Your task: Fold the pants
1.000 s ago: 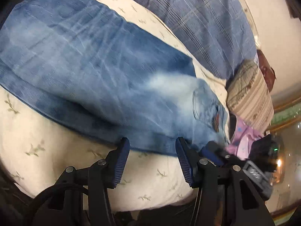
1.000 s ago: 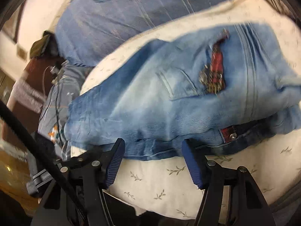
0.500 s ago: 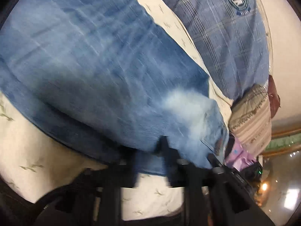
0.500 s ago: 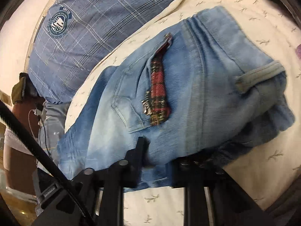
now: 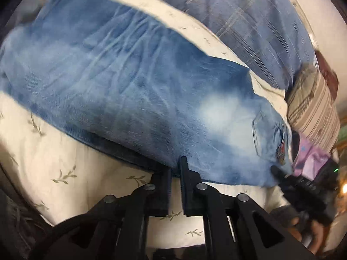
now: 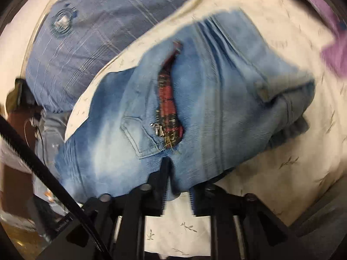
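Jeans (image 5: 134, 82): spread flat on cream leaf-print sheet (image 5: 54, 151), legs running off to L in L-wrist view, waist end in R-wrist view; already look doubled leg on leg.
L gripper (image 5: 176, 169): jaws closed, pinching near edge of jeans approx mid-thigh.
R gripper (image 6: 171, 173): jaws closed on bunched denim just below back pocket (image 6: 138, 134) and red plaid patch w/ zip (image 6: 168, 108).
Step (judged): both grips set, prob. lifting near edge to fold across.
Doing it well: raise both ends together, same height, keep edge taut betw. grippers so no sag or twist; carry over far edge, lay down flat, release only once cloth rests.
Watch: R pinch looks thick, several layers, may slip or drag under-layer; frames blurred, exact layers held can't tell.
Nearby: blue plaid shirt (image 5: 249, 21) just beyond jeans, striped pillow (image 5: 314, 108), purple cloth (image 6: 334, 52); keep fold off them.
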The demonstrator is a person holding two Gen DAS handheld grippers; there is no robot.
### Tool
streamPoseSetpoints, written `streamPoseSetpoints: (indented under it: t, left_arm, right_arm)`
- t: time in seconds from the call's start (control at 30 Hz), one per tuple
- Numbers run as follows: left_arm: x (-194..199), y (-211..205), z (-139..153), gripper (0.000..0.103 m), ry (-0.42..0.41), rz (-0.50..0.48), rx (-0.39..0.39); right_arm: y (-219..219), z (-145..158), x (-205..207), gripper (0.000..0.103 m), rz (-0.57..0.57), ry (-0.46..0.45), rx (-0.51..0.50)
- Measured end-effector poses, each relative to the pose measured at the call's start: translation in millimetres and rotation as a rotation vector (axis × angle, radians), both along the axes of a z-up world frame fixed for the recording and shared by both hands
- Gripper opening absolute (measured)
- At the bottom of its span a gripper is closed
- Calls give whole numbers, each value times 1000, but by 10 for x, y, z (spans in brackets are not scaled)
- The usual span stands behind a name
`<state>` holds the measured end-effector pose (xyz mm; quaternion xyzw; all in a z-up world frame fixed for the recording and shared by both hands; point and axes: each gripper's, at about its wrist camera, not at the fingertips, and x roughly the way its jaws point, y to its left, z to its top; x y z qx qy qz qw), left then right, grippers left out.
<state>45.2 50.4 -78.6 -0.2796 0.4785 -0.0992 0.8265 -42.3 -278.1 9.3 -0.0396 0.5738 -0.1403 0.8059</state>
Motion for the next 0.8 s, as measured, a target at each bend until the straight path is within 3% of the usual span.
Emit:
streamPoseSetpoints:
  t: [0.07, 0.1, 0.27, 0.37, 0.5, 0.6, 0.73, 0.8]
  left_arm:
    - [-62, -80, 72, 26, -18, -27, 42]
    - [-118, -112, 113, 28, -33, -35, 66]
    - [-442, -426, 477, 33, -192, -134, 144]
    - [-480, -812, 767, 46, -298, -255, 217]
    - [-359, -1366, 1010, 56, -376, -422, 245]
    - [-216, -1920, 992, 58, -419, -587, 346]
    - [-235, -2647, 839, 58, -480, -813, 474]
    - [-245, -2873, 726, 58, -478, -915, 477]
  right_arm:
    - [128, 114, -68, 62, 17, -28, -73]
    - [171, 175, -83, 65, 24, -50, -76]
    - [184, 658, -145, 70, 27, -121, -32]
    - [146, 976, 169, 80, 32, -164, -36]
    - [-24, 1133, 753, 81, 46, -91, 15]
    - [-349, 1126, 781, 81, 11, -132, 10]
    - [-878, 1071, 635, 81, -93, -129, 141]
    - [-1080, 1122, 592, 82, -149, -156, 189]
